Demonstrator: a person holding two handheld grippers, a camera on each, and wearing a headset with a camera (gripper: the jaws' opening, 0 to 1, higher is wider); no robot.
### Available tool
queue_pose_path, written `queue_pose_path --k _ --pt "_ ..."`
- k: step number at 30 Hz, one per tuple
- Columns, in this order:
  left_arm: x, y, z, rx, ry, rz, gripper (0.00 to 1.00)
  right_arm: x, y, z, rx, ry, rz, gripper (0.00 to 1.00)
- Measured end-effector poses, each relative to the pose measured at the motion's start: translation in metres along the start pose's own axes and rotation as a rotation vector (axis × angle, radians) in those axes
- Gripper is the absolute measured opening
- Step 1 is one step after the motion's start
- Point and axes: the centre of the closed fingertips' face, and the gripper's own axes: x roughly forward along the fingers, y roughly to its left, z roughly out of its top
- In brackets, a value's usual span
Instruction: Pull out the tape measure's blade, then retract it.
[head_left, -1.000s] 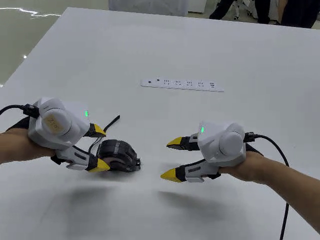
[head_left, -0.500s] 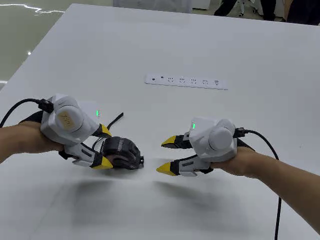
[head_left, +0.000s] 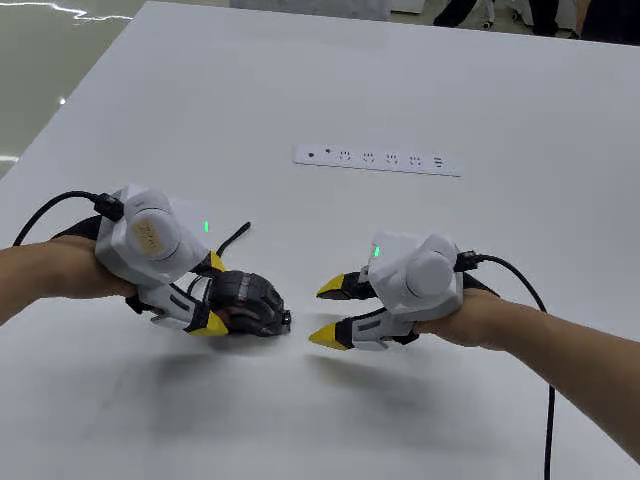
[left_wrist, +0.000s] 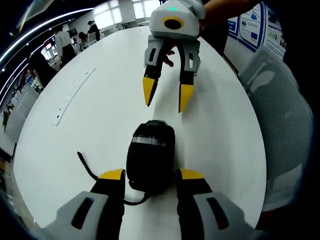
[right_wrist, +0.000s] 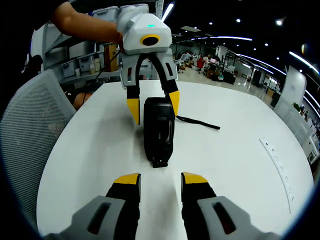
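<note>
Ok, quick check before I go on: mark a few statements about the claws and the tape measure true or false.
1. The left claw clamps the tape measure by its case. True.
2. The right claw pinches the blade tip. False: it is open, short of the tape measure, touching nothing.
3. The blade lies drawn out across the table. False: it is not drawn out; just the end hook sits at the case.
4. A power strip lies beyond both claws. True.

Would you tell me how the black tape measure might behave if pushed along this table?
The tape measure looks like a rigid, compact case, so it probably won't flex in the left gripper. Resting on the smooth table, it would likely slide rather than roll. Its thin strap looks floppy and should trail.
</note>
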Motion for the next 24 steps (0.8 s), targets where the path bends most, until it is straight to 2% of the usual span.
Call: queue_pose_path --k 10,24 --pt "0.004 -0.001 0.0 0.022 0.02 -0.017 0.34 0.011 0.003 0.002 -0.008 0.006 0.028 0.31" --pt "0.008 0.0 -0.003 0.038 0.028 -0.029 0.29 0.028 0.007 0.004 -0.017 0.021 0.059 0.27"
